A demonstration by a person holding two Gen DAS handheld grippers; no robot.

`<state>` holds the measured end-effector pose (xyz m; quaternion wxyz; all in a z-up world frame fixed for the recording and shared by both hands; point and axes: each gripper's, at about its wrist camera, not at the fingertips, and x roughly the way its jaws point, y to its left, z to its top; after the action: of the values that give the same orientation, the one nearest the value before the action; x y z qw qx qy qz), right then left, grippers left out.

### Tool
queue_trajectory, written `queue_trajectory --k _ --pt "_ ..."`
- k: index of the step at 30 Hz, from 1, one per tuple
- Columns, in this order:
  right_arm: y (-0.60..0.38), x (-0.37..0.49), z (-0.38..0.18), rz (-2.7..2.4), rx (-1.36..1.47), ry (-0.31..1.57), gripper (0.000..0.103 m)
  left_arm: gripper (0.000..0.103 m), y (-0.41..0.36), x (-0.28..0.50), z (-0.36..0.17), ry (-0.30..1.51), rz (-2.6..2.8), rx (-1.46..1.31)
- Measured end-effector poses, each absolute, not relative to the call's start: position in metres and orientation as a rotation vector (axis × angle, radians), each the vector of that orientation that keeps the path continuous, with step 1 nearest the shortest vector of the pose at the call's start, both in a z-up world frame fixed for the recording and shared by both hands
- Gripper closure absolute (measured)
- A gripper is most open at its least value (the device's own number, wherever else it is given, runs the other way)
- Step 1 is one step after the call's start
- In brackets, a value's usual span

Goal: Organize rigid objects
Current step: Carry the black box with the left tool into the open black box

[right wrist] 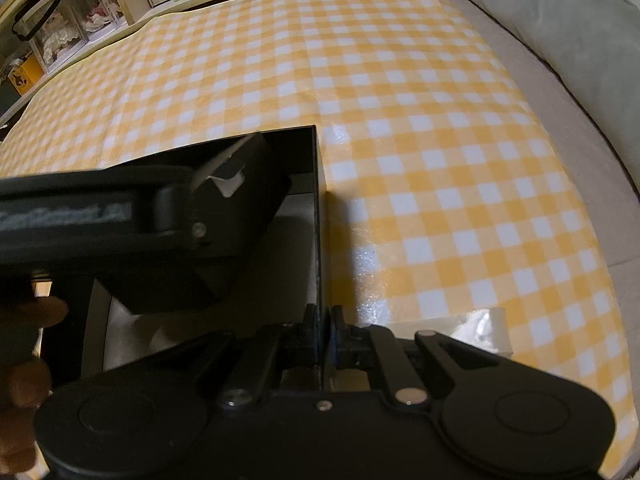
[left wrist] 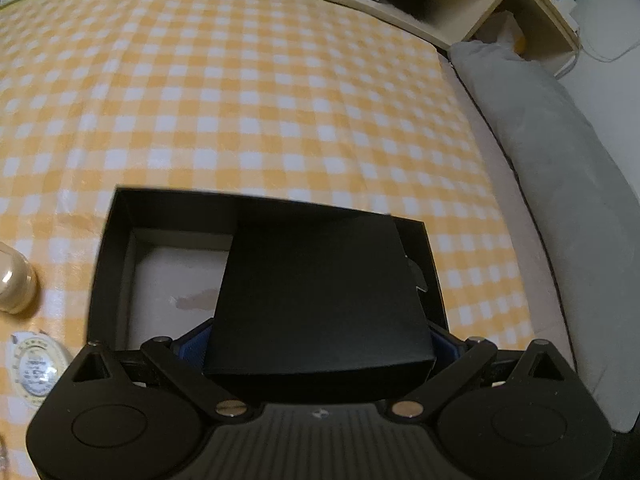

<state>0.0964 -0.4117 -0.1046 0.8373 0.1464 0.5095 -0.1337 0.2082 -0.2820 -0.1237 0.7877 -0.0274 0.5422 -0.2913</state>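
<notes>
A: While we hold the box (left wrist: 320, 300) in the left gripper (left wrist: 320, 350), jaws clamped on its sides, it hangs tilted over the tray (left wrist: 120, 200), right half.

B: Right gripper (right wrist: 325, 340) pinches the tray wall, steadying. Next, prob.: lower box flat, w/o snagging.

A: Only the left view shows a jar (left wrist: 14, 280); only the right shows a hand (right wrist: 28, 344).

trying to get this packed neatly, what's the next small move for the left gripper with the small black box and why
Probably lower it a little and level it. The left gripper is shut on the small black box, which sits tilted over the right part of the open black tray, above its pale floor. The right gripper pinches the tray's wall, so the tray should stay put.
</notes>
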Motion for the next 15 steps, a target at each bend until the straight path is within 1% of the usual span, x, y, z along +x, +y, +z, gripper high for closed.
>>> queue_trajectory --k 6,15 --pt "-0.41 0.096 -0.105 -0.279 0.312 1.078 0.096 0.001 -0.279 0.213 -0.131 1.224 -0.642 -0.164" --pt "-0.409 0.096 -0.105 -0.281 0.317 1.079 0.096 0.002 -0.27 0.212 -0.127 1.239 -0.686 -0.223"
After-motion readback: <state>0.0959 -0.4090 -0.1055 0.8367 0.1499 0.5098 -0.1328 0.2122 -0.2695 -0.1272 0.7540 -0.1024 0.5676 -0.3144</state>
